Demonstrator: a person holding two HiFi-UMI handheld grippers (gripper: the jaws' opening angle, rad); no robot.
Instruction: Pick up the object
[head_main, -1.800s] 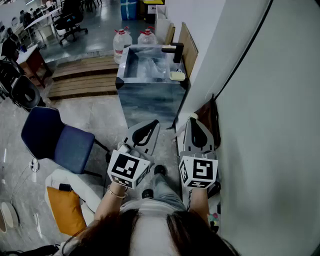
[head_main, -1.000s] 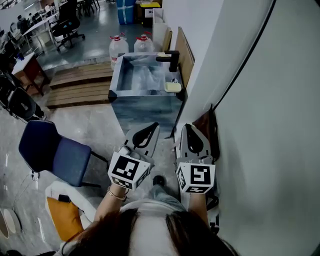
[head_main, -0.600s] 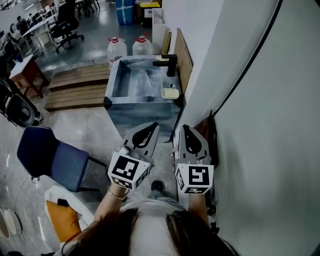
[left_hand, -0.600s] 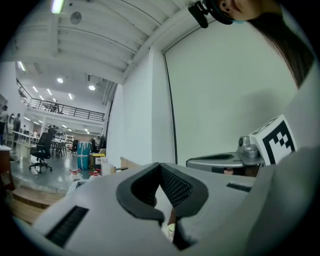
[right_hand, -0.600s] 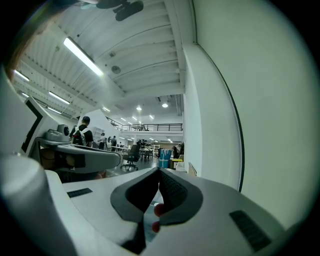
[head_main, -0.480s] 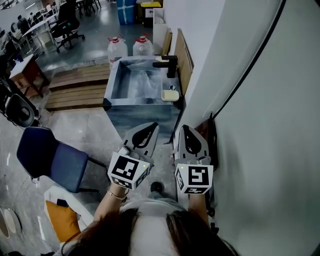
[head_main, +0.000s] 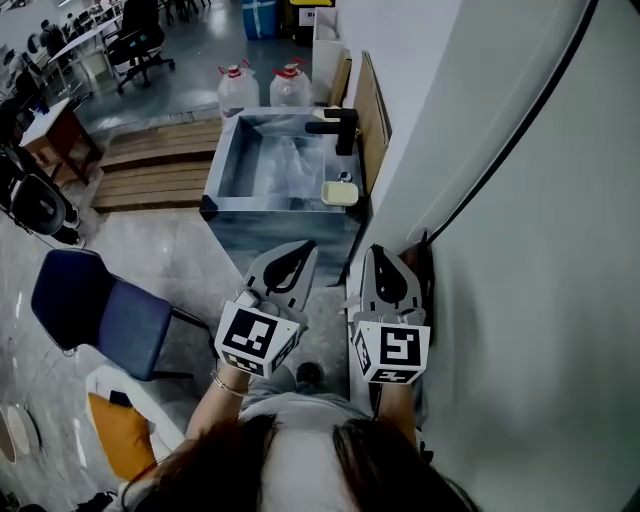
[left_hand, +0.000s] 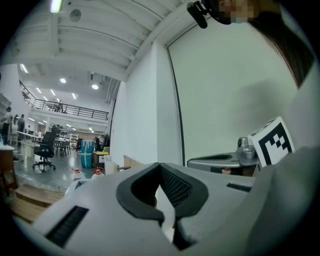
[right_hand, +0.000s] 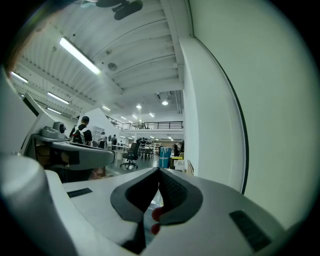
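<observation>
Head view. Steel sink (head_main: 222, 152) stands against the white wall (head_main: 520, 260); all places referred to it. Black faucet (head_main: 336, 127) on its right rim. Pale yellow block (head_main: 340, 193) lies on the sink's near right corner, just nearer than the faucet; the only loose item on the sink, taken as the object. It is untouched, apart from both grippers. Two water bottles (head_main: 264, 86) stand behind the sink, a wooden platform (head_main: 150, 162) left of it, a blue chair (head_main: 92, 310) to its near left. Left gripper (head_main: 304, 245) and right gripper (head_main: 378, 250) are held side by side in front of the sink, short of its front face, both pointing toward it.

Left gripper view. Left gripper (left_hand: 160, 166): jaw tips meet, nothing between them. The right gripper's marker cube (left_hand: 272, 142) shows at right.

Right gripper view. Right gripper (right_hand: 159, 171): jaw tips pressed together, empty. Left gripper (right_hand: 75, 153) alongside at left.
</observation>
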